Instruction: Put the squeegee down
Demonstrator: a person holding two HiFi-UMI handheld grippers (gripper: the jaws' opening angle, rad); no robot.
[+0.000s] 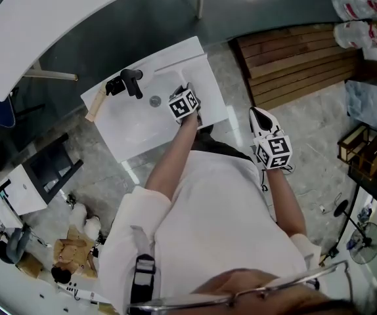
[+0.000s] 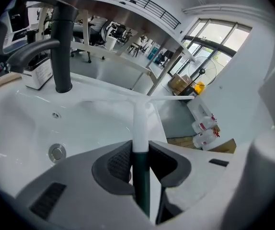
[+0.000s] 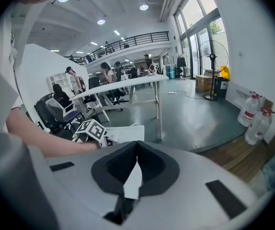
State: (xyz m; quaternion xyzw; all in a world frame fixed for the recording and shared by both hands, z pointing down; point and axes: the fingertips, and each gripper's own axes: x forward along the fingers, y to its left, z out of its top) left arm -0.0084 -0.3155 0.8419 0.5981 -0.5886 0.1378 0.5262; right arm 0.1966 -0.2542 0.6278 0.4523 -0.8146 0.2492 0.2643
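Observation:
My left gripper (image 1: 185, 97) hangs over the white washbasin (image 1: 136, 126), at its right side. In the left gripper view its jaws (image 2: 140, 159) are shut on the squeegee (image 2: 140, 126), pinching the handle where dark green meets white. The squeegee's thin white blade (image 2: 168, 98) lies crosswise above the basin's far right rim. A black faucet (image 2: 61, 47) stands at the back left and the drain (image 2: 57, 152) sits below it. My right gripper (image 1: 259, 118) is off to the right of the basin, above the floor. Its jaws (image 3: 136, 145) are shut, tips touching, with nothing in them.
A wooden pallet (image 1: 300, 61) lies on the floor right of the basin, with white bottles (image 1: 356, 18) beside it. A long white table (image 1: 57, 18) stands behind the basin. A tan wooden piece (image 1: 96, 104) rests on the basin's left edge. A fan (image 1: 364, 241) stands at far right.

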